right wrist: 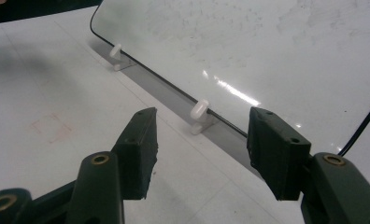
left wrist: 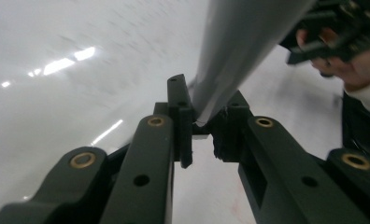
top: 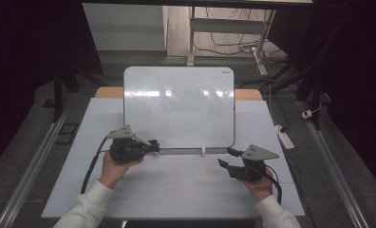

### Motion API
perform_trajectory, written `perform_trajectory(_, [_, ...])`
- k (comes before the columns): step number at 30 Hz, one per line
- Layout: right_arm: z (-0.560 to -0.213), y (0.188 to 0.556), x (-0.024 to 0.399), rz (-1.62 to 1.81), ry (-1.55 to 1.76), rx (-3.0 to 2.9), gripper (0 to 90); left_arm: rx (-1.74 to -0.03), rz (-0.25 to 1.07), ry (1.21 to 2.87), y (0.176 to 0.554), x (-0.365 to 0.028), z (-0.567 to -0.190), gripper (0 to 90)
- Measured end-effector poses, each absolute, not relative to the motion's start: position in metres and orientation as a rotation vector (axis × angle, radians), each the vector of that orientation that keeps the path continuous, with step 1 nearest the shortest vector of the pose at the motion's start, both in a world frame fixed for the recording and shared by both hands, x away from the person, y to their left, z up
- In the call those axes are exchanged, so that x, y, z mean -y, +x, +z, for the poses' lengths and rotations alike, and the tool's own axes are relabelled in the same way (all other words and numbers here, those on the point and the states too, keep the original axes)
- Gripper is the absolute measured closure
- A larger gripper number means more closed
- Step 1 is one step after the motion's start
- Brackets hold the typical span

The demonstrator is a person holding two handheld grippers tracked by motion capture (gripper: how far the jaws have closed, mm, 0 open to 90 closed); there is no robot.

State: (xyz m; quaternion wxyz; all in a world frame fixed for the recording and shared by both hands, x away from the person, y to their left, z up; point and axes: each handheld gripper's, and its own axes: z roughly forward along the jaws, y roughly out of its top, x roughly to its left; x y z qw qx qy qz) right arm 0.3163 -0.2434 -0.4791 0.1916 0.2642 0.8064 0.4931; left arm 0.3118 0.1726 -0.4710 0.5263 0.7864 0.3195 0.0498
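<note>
Whiteboard, glossy white rectangular panel, lies at tabletop centre. Left tool clamps its grey lower rail at 7 o'clock; right tool gapes empty at 5 o'clock. Judged next: grip opposite end.

No words, numbers or signs clear enough to read. A tiny dark mark at the far right corner of the whiteboard, too small to make out. A faint red square outline on the table, with nothing written in it.
</note>
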Motion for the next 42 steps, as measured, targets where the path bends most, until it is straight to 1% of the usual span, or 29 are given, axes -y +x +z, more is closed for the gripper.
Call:
perform_trajectory(5, [-0.478,0.315,0.240,1.389,0.736,-2.248,42.5,-0.742,0.108,1.909,0.304,-0.165,-0.477,78.1])
perform_trajectory(16, [-0.467,0.302,0.218,1.430,0.657,-2.238,42.4,-0.735,0.022,1.961,0.307,-0.139,-0.493,78.1])
perform_trajectory(22, [-0.461,0.296,0.194,1.451,0.576,-2.272,41.5,-0.750,-0.032,1.964,0.311,-0.125,-0.502,78.1])
perform_trajectory(34, [-0.449,0.297,0.144,1.450,0.496,-2.339,40.2,-0.745,-0.048,1.980,0.314,-0.107,-0.504,78.1])
perform_trajectory(42, [-0.449,0.295,0.109,1.374,0.419,-2.366,45.9,-0.737,-0.059,1.993,0.317,-0.096,-0.506,78.1])
